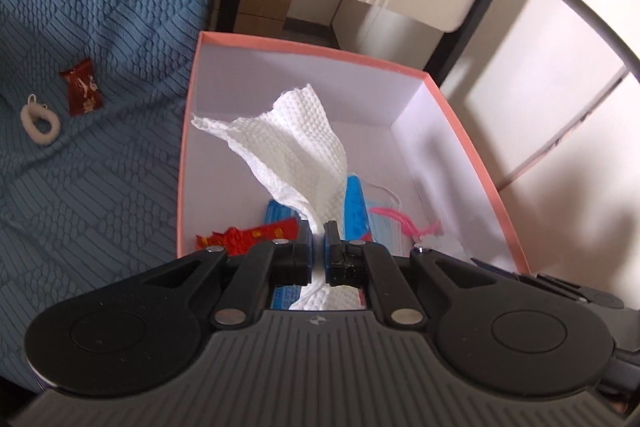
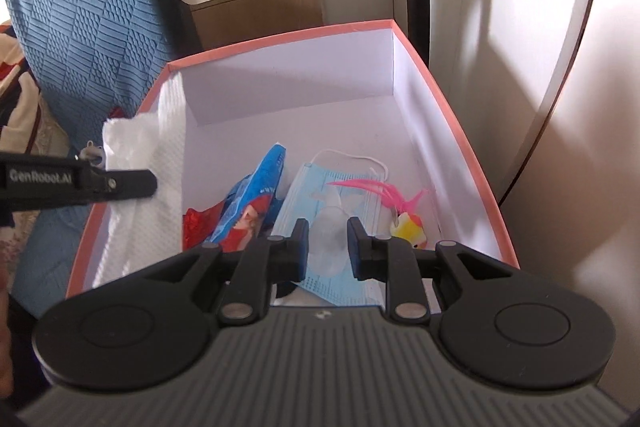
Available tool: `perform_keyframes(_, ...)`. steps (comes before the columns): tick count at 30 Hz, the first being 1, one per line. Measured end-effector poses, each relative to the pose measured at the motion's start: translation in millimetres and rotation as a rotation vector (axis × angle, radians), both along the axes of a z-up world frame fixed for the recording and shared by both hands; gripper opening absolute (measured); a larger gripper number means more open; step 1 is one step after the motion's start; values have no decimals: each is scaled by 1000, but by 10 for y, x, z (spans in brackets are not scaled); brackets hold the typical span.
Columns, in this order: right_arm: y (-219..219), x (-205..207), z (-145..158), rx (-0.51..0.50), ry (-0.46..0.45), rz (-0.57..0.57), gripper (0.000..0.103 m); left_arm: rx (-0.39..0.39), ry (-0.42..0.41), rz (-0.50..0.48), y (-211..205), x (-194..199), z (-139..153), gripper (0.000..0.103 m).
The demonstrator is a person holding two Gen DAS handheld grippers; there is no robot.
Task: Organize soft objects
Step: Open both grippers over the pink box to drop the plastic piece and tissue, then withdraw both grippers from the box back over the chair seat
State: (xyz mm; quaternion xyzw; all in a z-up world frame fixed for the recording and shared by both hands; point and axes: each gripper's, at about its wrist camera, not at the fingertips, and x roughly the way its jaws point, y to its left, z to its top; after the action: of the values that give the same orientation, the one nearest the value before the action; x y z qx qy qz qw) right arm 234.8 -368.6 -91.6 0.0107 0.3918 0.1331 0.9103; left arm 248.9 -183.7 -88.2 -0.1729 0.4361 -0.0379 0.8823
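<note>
Left tool (image 1: 319, 227) has its jaws closed tight on a white paper towel (image 1: 296, 147), and it holds this towel over the pink box (image 1: 472, 131), above the left part of it. I judge that the step in hand is to put the towel into the box. Next, this tool must go lower and then open, so that the towel falls inside and does not hang over the rim.

Right tool (image 2: 327, 223) is narrow, not fully closed, and nothing is between its jaws; it hovers over a blue face mask (image 2: 304, 195) inside the box. A white hair tie (image 1: 40, 121) and a red candy (image 1: 82, 93) lie on the blue bedspread (image 1: 100, 7), well apart from both tools.
</note>
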Motion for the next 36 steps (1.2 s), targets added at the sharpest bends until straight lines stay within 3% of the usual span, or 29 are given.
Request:
perform_keyframes(2,-19,4,12,3,-1,-7,25,4,0,-6,-23,-5,1,9)
perform_keyframes(3,-22,13,26,13,4,-11,27,5,3,-3,-21,-4,13,21)
perform_keyframes(4,-39,9,42,27,9,-16,30,-2,4,2,-5,-5,30,47)
perform_keyframes(6,-62,-2,69,33,12,-24,31,-9,-7,30,44,-36,76,67)
perform_keyframes(11,-65,-84,235,37,-25,-24,47,43,-71,16,78,-152,321,67)
perform_keyframes(25,240,-513,925,75,-158,16,48,121,-251,10,290,-725,1014,67)
perform_keyframes(36,583,-699,1158,75,-220,76,48,139,-317,72,688,-1081,1210,67)
